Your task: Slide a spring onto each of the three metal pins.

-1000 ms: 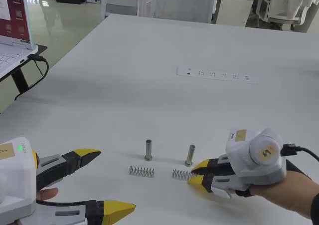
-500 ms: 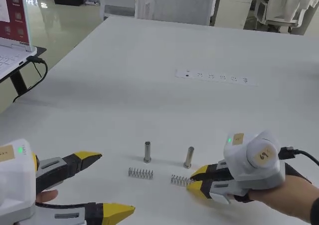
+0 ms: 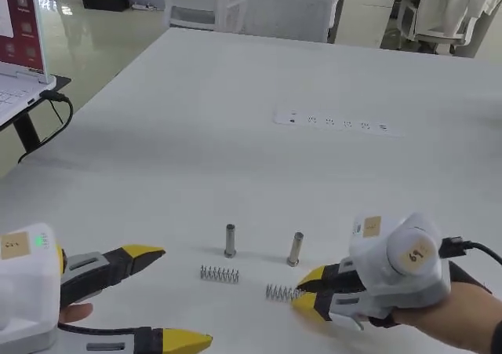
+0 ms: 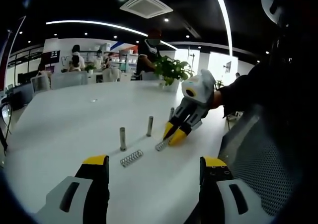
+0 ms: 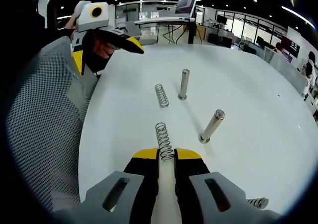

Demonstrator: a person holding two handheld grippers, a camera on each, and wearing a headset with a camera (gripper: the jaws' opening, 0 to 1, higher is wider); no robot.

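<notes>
Two metal pins stand upright on the white table (image 3: 235, 118), one on the left (image 3: 230, 240) and one on the right (image 3: 296, 249). A loose spring (image 3: 219, 274) lies in front of the left pin. My right gripper (image 3: 302, 293) is shut on the near end of a second spring (image 5: 163, 138), which lies low just in front of the right pin (image 5: 212, 126). My left gripper (image 3: 176, 297) hovers open at the near left with nothing between its jaws. A third spring (image 5: 256, 202) lies beside my right gripper.
A white power strip (image 3: 337, 123) lies across the middle of the table. A laptop (image 3: 20, 40) on a stand is off the far left edge. Chairs (image 3: 274, 9) stand beyond the far edge. Bare tabletop stretches behind the pins.
My right gripper has drawn its spring slightly toward the near edge, away from the right pin. The left gripper stays open in about the same place.
</notes>
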